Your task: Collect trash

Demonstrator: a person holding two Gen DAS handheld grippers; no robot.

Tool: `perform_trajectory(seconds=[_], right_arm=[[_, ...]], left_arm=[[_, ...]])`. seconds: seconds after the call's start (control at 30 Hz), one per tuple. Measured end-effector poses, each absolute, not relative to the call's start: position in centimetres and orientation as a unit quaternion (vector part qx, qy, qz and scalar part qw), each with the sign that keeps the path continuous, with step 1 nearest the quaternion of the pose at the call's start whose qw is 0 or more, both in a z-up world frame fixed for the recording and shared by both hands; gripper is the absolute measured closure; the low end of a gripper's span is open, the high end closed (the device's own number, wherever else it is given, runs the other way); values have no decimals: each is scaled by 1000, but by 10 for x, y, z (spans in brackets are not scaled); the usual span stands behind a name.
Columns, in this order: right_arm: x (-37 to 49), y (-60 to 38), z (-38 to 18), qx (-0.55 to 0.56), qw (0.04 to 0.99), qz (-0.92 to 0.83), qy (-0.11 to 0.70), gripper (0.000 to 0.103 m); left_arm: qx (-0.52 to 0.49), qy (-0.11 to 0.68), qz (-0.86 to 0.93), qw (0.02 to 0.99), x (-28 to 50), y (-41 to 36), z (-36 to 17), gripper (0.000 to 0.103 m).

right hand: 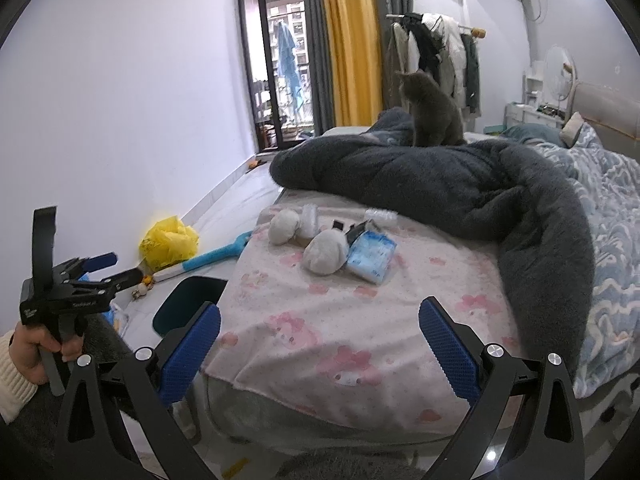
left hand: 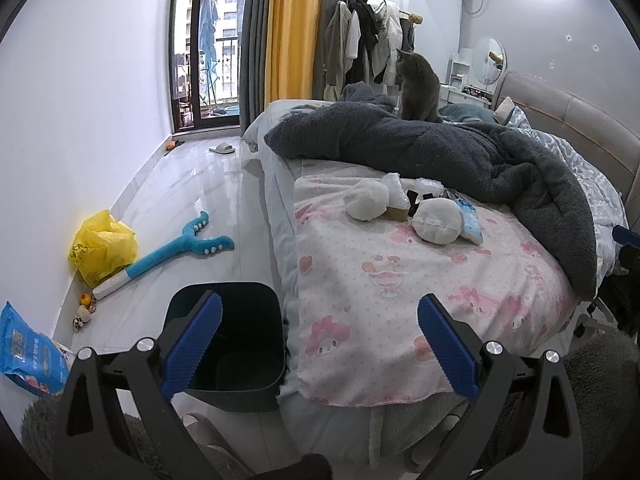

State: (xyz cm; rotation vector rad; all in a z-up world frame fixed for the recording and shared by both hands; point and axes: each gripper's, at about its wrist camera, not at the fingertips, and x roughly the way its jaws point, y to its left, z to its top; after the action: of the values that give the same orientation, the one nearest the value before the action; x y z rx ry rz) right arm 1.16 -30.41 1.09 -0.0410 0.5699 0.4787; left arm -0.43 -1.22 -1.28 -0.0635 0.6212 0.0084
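A small heap of trash lies on the pink sheet point(left hand: 400, 300) of the bed: two white crumpled balls point(left hand: 436, 221) point(right hand: 325, 255), a blue-white packet point(left hand: 469, 218) point(right hand: 371, 257), clear plastic wrap point(left hand: 394, 191) point(right hand: 380, 214) and a brown cardboard piece point(left hand: 397, 213). A dark bin point(left hand: 240, 344) point(right hand: 188, 304) stands on the floor by the bed's corner. My left gripper point(left hand: 320, 340) is open and empty, above the bin and bed edge; it also shows in the right wrist view point(right hand: 114, 266). My right gripper point(right hand: 320, 340) is open and empty, short of the trash.
A grey cat point(left hand: 418, 84) sits on the dark blanket point(left hand: 440, 152) behind the trash. On the floor lie a yellow bag point(left hand: 102, 246), a blue toy point(left hand: 180, 248), small toys and a blue packet point(left hand: 28, 356). A clothes rack point(left hand: 372, 40) stands at the back.
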Motion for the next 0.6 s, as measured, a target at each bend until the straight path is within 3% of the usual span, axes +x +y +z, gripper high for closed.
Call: perform_trajectory(seconds=[0.6], right_arm=[[101,-286,-9,-18,923,213,319,3]], left_arm=[[-18,325,-49,944,26,-9,-7,4]])
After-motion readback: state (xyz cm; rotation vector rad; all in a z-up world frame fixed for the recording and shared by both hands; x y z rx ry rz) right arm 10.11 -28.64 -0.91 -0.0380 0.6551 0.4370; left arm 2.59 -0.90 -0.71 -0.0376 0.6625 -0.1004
